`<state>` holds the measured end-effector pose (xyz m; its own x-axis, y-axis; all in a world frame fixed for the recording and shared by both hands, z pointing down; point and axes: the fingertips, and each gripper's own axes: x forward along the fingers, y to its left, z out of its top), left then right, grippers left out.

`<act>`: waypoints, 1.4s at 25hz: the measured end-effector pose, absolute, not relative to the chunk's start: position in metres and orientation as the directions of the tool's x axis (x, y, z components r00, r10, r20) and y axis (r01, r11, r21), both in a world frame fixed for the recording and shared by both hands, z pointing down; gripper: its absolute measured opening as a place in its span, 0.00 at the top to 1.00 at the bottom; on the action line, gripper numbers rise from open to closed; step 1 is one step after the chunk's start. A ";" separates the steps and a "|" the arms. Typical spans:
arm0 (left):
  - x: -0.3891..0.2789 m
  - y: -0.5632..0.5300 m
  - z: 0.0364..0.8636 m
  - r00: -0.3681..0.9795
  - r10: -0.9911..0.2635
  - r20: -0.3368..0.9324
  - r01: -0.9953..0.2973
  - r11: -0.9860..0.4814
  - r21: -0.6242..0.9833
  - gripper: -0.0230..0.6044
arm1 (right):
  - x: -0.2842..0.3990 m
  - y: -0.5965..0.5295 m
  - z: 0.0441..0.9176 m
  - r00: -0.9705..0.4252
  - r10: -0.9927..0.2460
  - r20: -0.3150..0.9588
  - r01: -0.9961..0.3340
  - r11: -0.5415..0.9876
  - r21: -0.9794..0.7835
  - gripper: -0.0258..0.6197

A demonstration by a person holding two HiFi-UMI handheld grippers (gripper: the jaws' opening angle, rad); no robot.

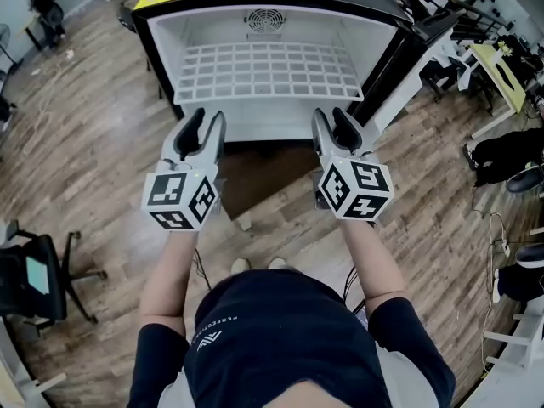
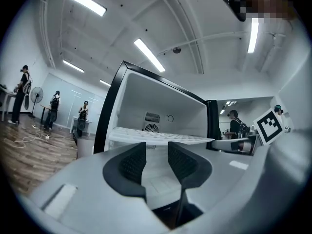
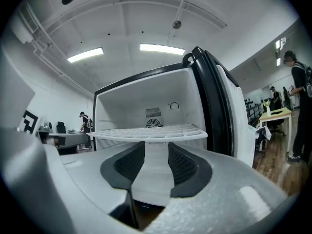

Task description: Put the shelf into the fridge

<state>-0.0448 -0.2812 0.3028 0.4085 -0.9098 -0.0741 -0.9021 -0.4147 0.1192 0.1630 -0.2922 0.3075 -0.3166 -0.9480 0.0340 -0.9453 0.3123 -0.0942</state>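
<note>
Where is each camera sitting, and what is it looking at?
Head view: on the person's head, looking steeply down at the open fridge with its white shelf; shows both forearms, the left gripper and right gripper.
Left gripper view: on the left gripper, looking along its open, empty jaws into the fridge.
Right gripper view: on the right gripper, looking along its open, empty jaws into the fridge.
Shared: both gripper views show the shelf and the round fan grille behind it.
</note>
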 end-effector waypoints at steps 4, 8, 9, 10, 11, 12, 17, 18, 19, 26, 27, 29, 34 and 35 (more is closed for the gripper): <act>-0.044 -0.282 0.298 0.403 -0.911 -0.086 -0.903 -0.411 0.122 0.73 | 0.161 -0.298 0.305 -0.289 -0.957 0.021 -0.955 0.287 -0.076 0.73; -0.045 -0.284 0.297 0.400 -0.913 -0.085 -0.903 -0.408 0.134 0.73 | 0.159 -0.302 0.301 -0.283 -0.959 0.018 -0.957 0.281 -0.070 0.73; -0.045 -0.285 0.297 0.399 -0.913 -0.085 -0.903 -0.407 0.135 0.73 | 0.159 -0.303 0.300 -0.282 -0.959 0.017 -0.958 0.280 -0.065 0.73; -0.045 -0.286 0.297 0.399 -0.913 -0.084 -0.903 -0.407 0.135 0.73 | 0.158 -0.304 0.299 -0.281 -0.960 0.017 -0.958 0.279 -0.062 0.73; -0.045 -0.287 0.297 0.399 -0.913 -0.084 -0.903 -0.407 0.135 0.73 | 0.158 -0.305 0.298 -0.280 -0.960 0.018 -0.959 0.279 -0.060 0.73; -0.045 -0.288 0.296 0.399 -0.913 -0.085 -0.903 -0.407 0.135 0.73 | 0.158 -0.307 0.298 -0.279 -0.960 0.019 -0.959 0.277 -0.061 0.73; -0.047 -0.295 0.294 0.395 -0.915 -0.089 -0.904 -0.404 0.139 0.72 | 0.159 -0.312 0.297 -0.268 -0.963 0.023 -0.962 0.266 -0.058 0.73; -0.048 -0.295 0.294 0.393 -0.915 -0.090 -0.904 -0.403 0.141 0.74 | 0.159 -0.312 0.297 -0.267 -0.963 0.023 -0.963 0.265 -0.052 0.73; -0.049 -0.296 0.294 0.393 -0.915 -0.092 -0.904 -0.403 0.144 0.74 | 0.159 -0.312 0.297 -0.267 -0.963 0.024 -0.963 0.266 -0.047 0.73; -0.051 -0.306 0.292 0.399 -0.912 -0.090 -0.899 -0.409 0.158 0.76 | 0.158 -0.321 0.295 -0.278 -0.960 0.026 -0.959 0.276 -0.059 0.74; -0.052 -0.307 0.292 0.398 -0.913 -0.090 -0.900 -0.408 0.156 0.76 | 0.158 -0.323 0.295 -0.277 -0.960 0.024 -0.960 0.276 -0.058 0.74; -0.053 -0.311 0.292 0.394 -0.915 -0.091 -0.902 -0.404 0.154 0.76 | 0.159 -0.326 0.295 -0.274 -0.961 0.019 -0.961 0.273 -0.054 0.74; -0.054 -0.320 0.291 0.385 -0.917 -0.101 -0.905 -0.397 0.151 0.77 | 0.159 -0.335 0.295 -0.270 -0.963 0.017 -0.962 0.269 -0.038 0.76; -0.054 -0.321 0.291 0.385 -0.917 -0.101 -0.906 -0.396 0.149 0.77 | 0.159 -0.336 0.295 -0.270 -0.963 0.018 -0.963 0.269 -0.035 0.76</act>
<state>-0.0540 -0.3215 0.2914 0.3849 -0.9174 -0.1011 -0.9058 -0.3965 0.1493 0.1590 -0.3365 0.2947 -0.2696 -0.9628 0.0183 -0.9626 0.2689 -0.0346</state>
